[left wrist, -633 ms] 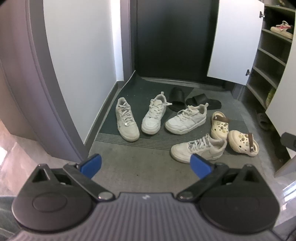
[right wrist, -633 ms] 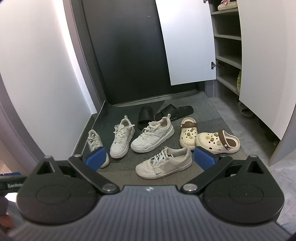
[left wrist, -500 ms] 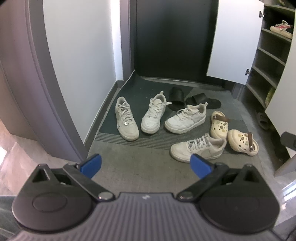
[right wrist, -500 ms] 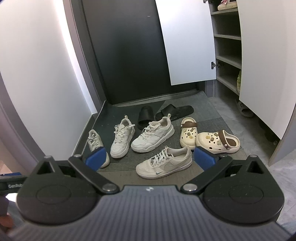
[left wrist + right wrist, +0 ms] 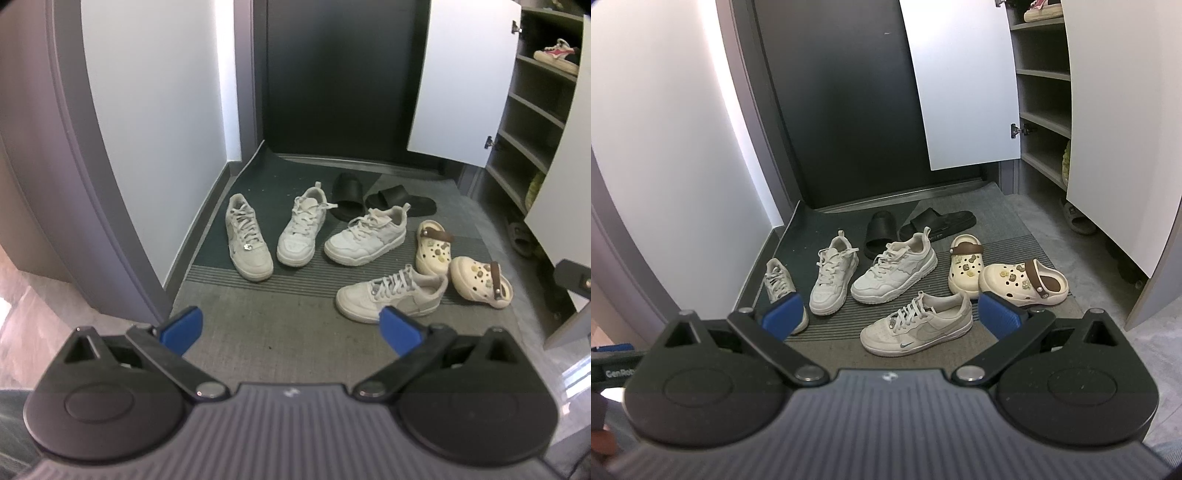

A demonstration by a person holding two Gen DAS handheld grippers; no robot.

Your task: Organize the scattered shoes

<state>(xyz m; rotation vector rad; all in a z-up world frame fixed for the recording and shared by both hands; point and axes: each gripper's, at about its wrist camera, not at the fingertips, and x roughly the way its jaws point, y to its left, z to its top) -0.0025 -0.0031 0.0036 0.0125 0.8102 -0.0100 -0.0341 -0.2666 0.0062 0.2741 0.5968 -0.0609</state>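
Several shoes lie scattered on the entry mat. Nearest is a white low sneaker (image 5: 391, 293) (image 5: 916, 325) on its own. Behind it stand a chunky white sneaker (image 5: 367, 240) (image 5: 894, 267), a second one (image 5: 301, 230) (image 5: 831, 282) and a slim white sneaker (image 5: 247, 236) (image 5: 779, 282) at the left. Two cream clogs with brown straps (image 5: 480, 280) (image 5: 1023, 282) lie at the right, and two black slides (image 5: 399, 199) (image 5: 936, 223) at the back. My left gripper (image 5: 291, 328) and right gripper (image 5: 890, 317) hover open well short of the shoes, nothing between their blue pads (image 5: 181, 326).
An open shoe cabinet (image 5: 532, 122) (image 5: 1039, 99) with shelves stands at the right, its white door (image 5: 458, 81) swung out. A sneaker (image 5: 556, 55) rests on an upper shelf. A dark entrance door (image 5: 842, 99) closes the back. White walls bound the left.
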